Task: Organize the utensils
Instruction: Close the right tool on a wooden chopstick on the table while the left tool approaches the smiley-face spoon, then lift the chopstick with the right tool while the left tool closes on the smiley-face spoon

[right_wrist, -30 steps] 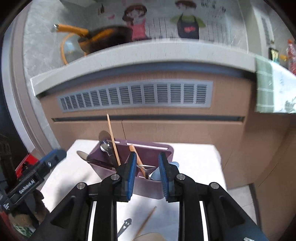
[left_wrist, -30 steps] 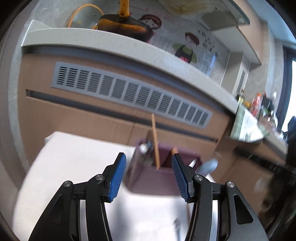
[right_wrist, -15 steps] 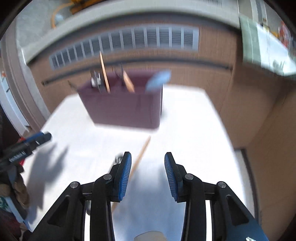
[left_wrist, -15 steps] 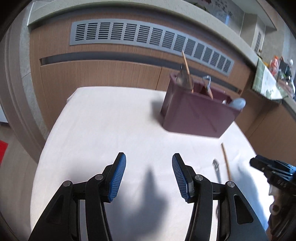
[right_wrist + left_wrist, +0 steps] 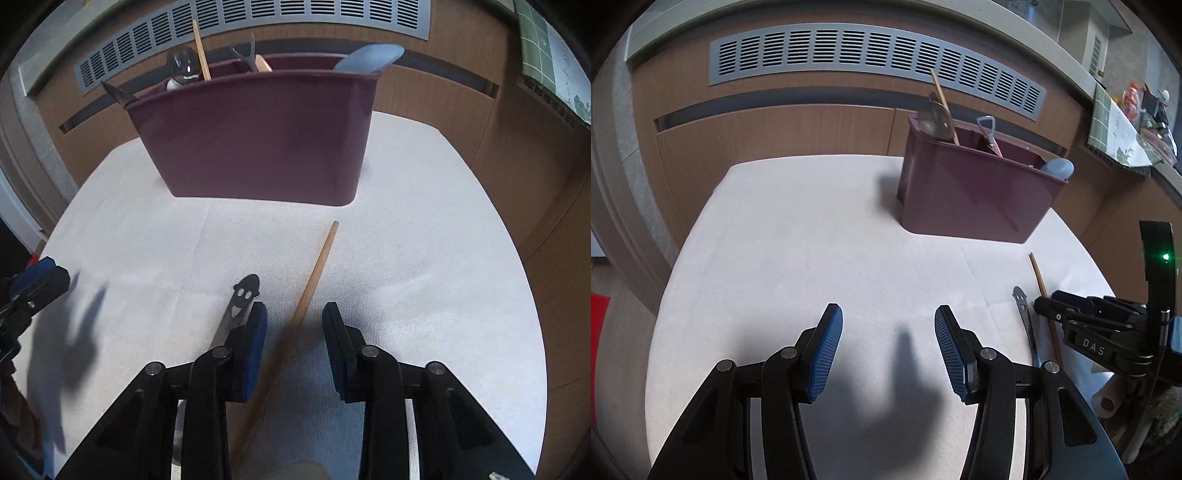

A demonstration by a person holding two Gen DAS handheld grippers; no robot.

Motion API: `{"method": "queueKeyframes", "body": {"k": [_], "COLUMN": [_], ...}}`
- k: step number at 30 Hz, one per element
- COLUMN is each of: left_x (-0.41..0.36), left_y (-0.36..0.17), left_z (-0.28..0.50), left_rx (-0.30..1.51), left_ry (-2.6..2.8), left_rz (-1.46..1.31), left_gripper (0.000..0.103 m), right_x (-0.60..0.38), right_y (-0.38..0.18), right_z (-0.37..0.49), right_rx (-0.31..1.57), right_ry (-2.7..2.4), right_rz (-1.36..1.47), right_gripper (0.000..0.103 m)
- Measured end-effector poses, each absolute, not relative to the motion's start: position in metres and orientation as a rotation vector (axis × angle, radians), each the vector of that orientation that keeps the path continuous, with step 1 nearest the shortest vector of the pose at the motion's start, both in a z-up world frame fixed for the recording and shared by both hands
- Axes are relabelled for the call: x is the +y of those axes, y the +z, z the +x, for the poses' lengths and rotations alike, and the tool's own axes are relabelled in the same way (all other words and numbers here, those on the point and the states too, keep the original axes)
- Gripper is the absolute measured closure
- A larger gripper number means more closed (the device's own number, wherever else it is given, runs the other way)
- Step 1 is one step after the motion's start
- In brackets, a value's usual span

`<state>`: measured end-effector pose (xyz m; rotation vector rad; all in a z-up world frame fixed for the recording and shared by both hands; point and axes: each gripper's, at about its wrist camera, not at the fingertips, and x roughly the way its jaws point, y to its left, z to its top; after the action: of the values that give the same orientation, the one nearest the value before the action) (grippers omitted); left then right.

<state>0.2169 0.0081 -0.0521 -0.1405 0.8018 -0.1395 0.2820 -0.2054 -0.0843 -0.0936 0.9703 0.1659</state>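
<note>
A maroon utensil caddy stands on the white table, holding a spoon, a chopstick, a knife and a blue spatula; it also shows in the left wrist view. A wooden chopstick and a metal utensil with a smiley handle lie on the table. My right gripper is open, low over the table, with the chopstick running between its fingers. My left gripper is open and empty above bare table. The chopstick and metal utensil lie to its right.
Wooden cabinets with a grey vent grille stand behind the table. The right gripper's body shows at the right edge of the left wrist view. A green tiled cloth hangs on the counter at right.
Both grippers have pulled back from the caddy and tilted down. The right gripper opened wider and came down over the chopstick on the table. The left gripper stayed open.
</note>
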Motion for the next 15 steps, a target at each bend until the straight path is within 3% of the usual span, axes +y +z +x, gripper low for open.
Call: {"method": "queueKeyframes", "body": {"k": [2, 3, 15], "left_x": [0.005, 0.003, -0.037], "left_y": [-0.052, -0.052, -0.058], "left_z": [0.218, 0.218, 0.218], "left_rx": [0.81, 0.812, 0.881], "left_ry": [-0.145, -0.147, -0.278], "left_rz": [-0.134, -0.132, -0.097], "left_gripper": [0.05, 0.05, 0.05], "right_x": [-0.206, -0.208, -0.268], "right_y": [-0.084, -0.083, -0.082], "right_z": [0.279, 0.276, 0.239], "right_rx": [0.962, 0.957, 0.94], "right_ry": [0.166, 0.168, 0.066], "right_rz": [-0.119, -0.128, -0.078], "right_gripper": [0.094, 0.096, 0.098]}}
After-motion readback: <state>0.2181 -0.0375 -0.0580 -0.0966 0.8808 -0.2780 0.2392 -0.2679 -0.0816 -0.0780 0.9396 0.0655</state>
